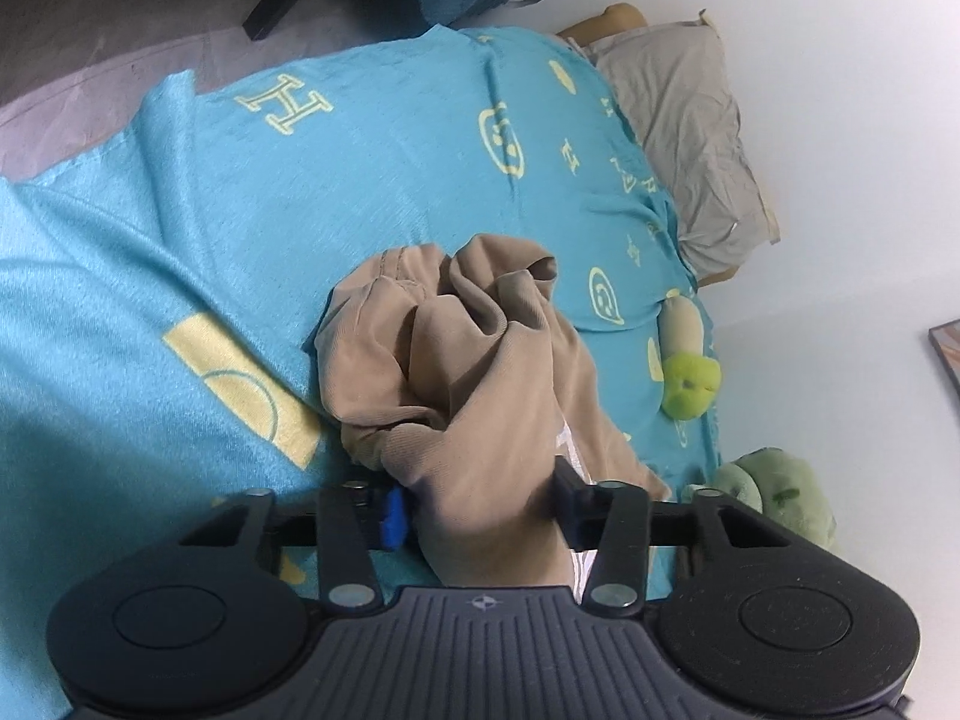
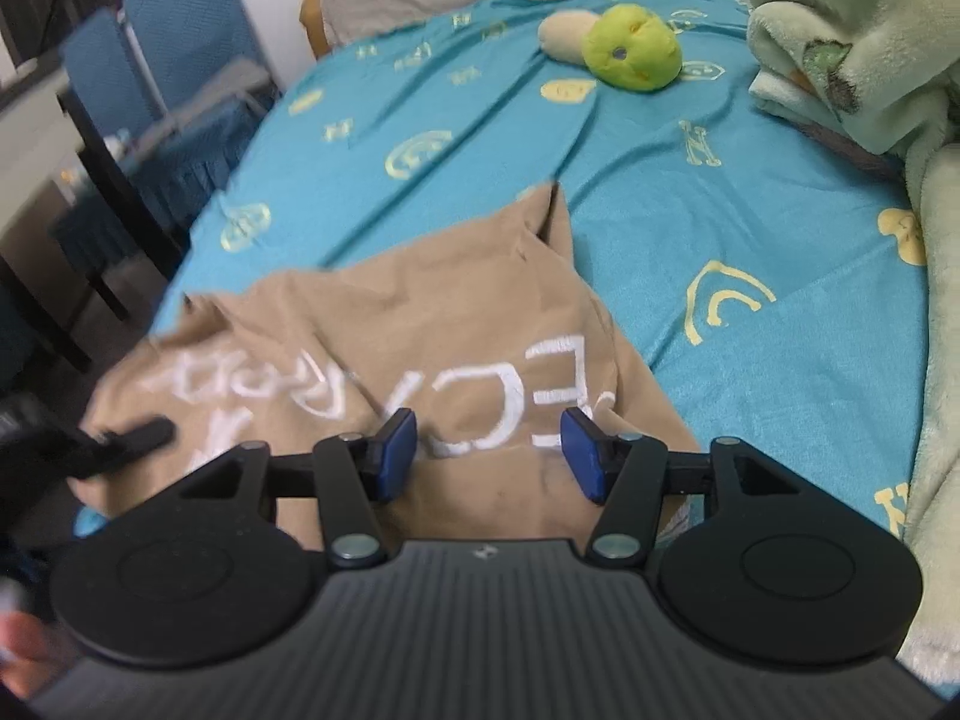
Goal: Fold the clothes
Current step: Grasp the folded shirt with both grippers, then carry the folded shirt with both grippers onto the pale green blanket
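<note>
The tan shirt (image 1: pixel 480 360) lies on the bed's turquoise sheet (image 1: pixel 240 210), bunched and rumpled at its far end, its white lettering (image 2: pixel 480 396) facing up in the right wrist view. It sits near the bed's edge, probably so both hands can reach it without leaning over.

The left gripper (image 1: pixel 480 510) has a thick fold of the shirt between its jaws — the cloth fills the gap and hides most of the right pad, so the jaws look closed on the fabric at a middling width. That grasp seems meant to lift one side so it can be carried over for a fold.

The right gripper (image 2: pixel 489 456) hangs just above the printed part of the shirt with its blue pads (image 2: pixel 396 450) partly apart and nothing pinched between them. It is likely waiting to take the opposite edge, so the garment can be raised evenly.

A green plush toy (image 2: pixel 630 51) and a pale green blanket (image 2: pixel 852 48) lie further up the bed — well apart from the shirt and clear of the folding space. A grey pillow (image 1: pixel 684 138) rests at the head.
</note>
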A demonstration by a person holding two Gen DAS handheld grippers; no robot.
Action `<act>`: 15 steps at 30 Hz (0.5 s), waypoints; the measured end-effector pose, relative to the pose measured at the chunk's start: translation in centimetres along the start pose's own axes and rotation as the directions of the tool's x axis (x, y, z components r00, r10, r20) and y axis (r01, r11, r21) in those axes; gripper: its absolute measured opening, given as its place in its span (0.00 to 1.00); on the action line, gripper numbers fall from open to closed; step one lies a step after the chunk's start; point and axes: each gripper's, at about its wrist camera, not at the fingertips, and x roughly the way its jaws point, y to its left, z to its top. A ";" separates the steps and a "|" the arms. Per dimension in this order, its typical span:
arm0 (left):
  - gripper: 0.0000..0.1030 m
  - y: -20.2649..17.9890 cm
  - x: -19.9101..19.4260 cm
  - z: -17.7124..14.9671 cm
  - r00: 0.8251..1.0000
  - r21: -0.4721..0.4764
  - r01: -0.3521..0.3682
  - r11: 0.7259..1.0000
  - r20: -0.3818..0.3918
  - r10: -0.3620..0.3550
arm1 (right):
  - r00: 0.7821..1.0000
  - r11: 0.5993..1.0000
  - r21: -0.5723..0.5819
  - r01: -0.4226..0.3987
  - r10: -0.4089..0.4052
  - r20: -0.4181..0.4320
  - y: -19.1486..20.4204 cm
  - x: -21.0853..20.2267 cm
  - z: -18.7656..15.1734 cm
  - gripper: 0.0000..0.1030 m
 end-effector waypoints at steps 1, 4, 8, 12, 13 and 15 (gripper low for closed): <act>0.41 -0.1 -0.1 0.0 1.000 0.007 0.001 1.000 0.003 -0.001 | 0.999 0.999 0.032 -0.035 0.035 0.012 -0.1 -0.7 0.2 0.56; 0.37 -0.6 -0.4 -0.3 1.000 0.032 0.007 0.999 0.012 -0.007 | 0.980 0.966 0.168 -0.198 0.195 0.034 -0.7 -2.4 0.5 0.69; 0.34 -1.2 -0.6 -0.3 1.000 0.049 0.015 0.999 0.019 -0.016 | 0.915 0.852 0.365 -0.375 0.404 -0.002 -1.5 -2.5 -0.4 0.87; 0.34 -1.3 -0.7 -0.4 1.000 0.052 0.020 0.998 0.021 -0.022 | 0.815 0.681 0.587 -0.438 0.576 -0.060 -2.2 -0.2 -2.3 0.88; 0.33 -1.3 -0.8 -0.4 0.999 0.053 0.023 0.998 0.022 -0.024 | 0.796 0.643 0.632 -0.434 0.602 -0.066 -2.3 0.6 -2.8 0.88; 0.32 -1.3 -0.9 -0.4 0.999 0.054 0.031 0.998 0.025 -0.032 | 0.776 0.583 0.705 -0.404 0.627 -0.073 -2.5 2.1 -3.7 0.88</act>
